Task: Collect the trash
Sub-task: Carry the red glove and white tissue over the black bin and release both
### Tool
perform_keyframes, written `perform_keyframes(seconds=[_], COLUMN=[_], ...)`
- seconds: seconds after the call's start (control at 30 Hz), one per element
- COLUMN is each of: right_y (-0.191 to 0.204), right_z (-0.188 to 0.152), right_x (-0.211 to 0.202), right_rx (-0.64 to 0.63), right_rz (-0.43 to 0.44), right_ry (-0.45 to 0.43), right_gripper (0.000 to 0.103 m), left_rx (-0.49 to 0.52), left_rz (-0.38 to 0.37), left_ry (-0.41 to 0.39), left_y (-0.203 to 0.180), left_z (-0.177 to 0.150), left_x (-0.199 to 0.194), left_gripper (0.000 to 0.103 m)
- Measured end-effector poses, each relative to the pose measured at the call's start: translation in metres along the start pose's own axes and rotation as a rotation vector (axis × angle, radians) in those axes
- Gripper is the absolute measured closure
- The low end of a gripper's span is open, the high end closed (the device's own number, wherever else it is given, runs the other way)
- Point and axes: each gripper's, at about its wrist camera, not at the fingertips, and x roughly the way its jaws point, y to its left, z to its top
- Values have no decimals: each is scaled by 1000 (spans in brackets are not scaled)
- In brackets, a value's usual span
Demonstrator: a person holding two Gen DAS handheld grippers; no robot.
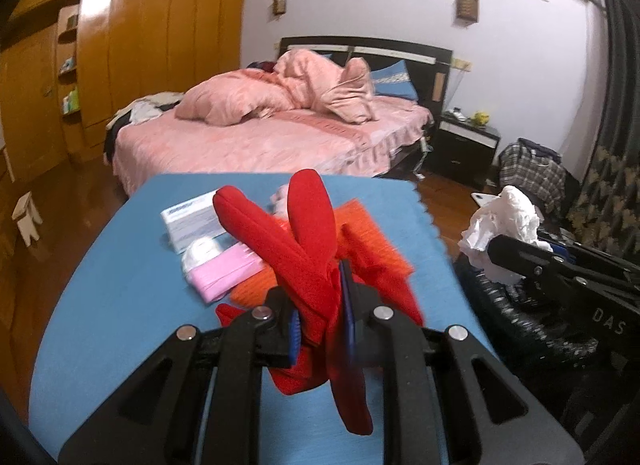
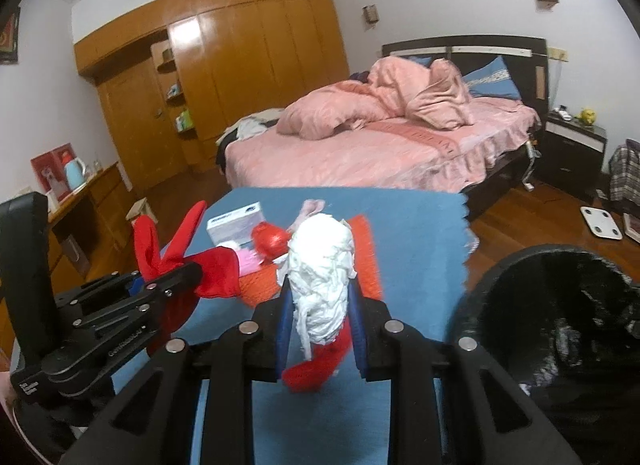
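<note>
Tissue (image 2: 320,285), white and crumpled into a loose wad with frayed strands hanging from its lower end, is clamped between the blue pads of the right gripper (image 2: 320,305); the jaws are drawn in close around it. The wad is held in the air above the blue cloth (image 2: 420,225) that covers the table. In the left wrist view the same wad (image 1: 504,221) is seen at the tip of the right gripper (image 1: 496,249), over the rim of the black bin (image 1: 532,329).

A red glove (image 1: 304,249) is pinched by the left gripper (image 1: 320,313), whose jaws are nearly closed on the fabric. Two of its fingers stick up and cross ahead of the pads, and the rest of it hangs limp below the jaws. From the right wrist view the glove (image 2: 160,249) and left gripper (image 2: 168,273) are seen at the left, raised off the cloth.

On the cloth a white box (image 1: 192,221), a pink packet (image 1: 224,273) and an orange ribbed cloth (image 1: 372,241) are left lying close together, just beyond the held glove. A shiny red wrapper (image 2: 270,239) is seen beside the box, partly hidden behind the tissue. The bin (image 2: 560,325) stands just beside the table's right edge, its black liner open at the top.

Beyond the table a bed with pink bedding (image 2: 380,145), a wooden wardrobe (image 2: 240,45) and a dark nightstand (image 2: 572,149) are seen.
</note>
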Motion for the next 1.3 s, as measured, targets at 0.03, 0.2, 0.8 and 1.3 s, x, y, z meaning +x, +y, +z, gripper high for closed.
perform_keyframes(seconds=[0.03,0.2,0.8,1.3], right_y=[-5,-32,-144,-224], right_z=[1,2,-18,-37], right_x=[-4,-23,-87,-113], right_rx=[6,37,169,233], right_rz=[-9,-65,-298,-422], right_ry=[-6,-39,-92,-74], right_gripper=[78,78,78,78], left_rx=[9,41,165,219], left_rz=[-11,-64,-290,-423], left_ry=[-4,-16,-30,19], left_y=[-7,-39,-159,-249], left_z=[2,9,16,21], left_x=[0,2,20,63], left_gripper=[87,87,87,87])
